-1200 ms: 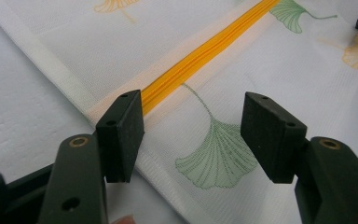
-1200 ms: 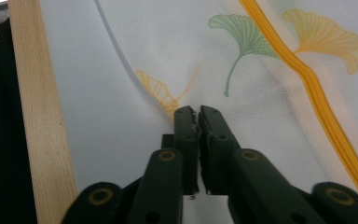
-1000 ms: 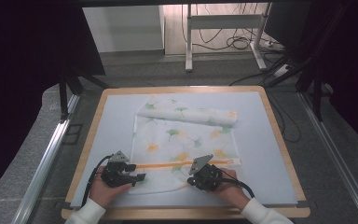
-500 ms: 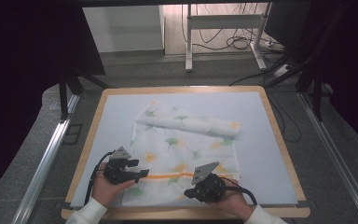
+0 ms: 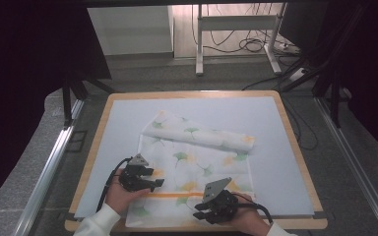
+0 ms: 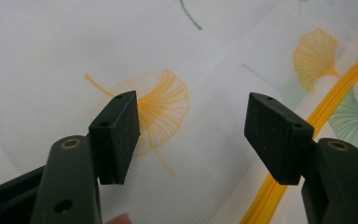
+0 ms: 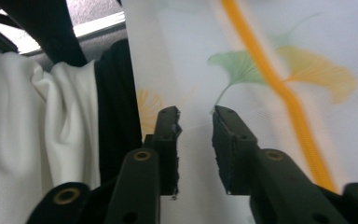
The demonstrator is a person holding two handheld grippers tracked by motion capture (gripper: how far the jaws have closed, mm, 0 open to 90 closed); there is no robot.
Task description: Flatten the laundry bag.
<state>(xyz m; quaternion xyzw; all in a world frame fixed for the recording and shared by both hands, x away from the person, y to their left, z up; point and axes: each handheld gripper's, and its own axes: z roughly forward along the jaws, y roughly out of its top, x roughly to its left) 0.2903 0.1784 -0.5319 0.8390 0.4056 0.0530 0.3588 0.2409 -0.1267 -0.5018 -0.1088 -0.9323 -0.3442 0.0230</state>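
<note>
This looks like a lab or recording room set up for trials. The desk is a wood-framed board with a pale blue mat, mounted on metal rails over grey carpet. Dark curtains hang at both sides. Behind stands a white metal frame, with loose cables and a power strip on the floor.

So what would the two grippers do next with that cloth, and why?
Probably lift both clear and reach for a fresh edge. The left gripper is open over the cloth with nothing between its jaws, the right gripper has just been opening with no cloth pinched, and the far edge already lies folded over.
</note>
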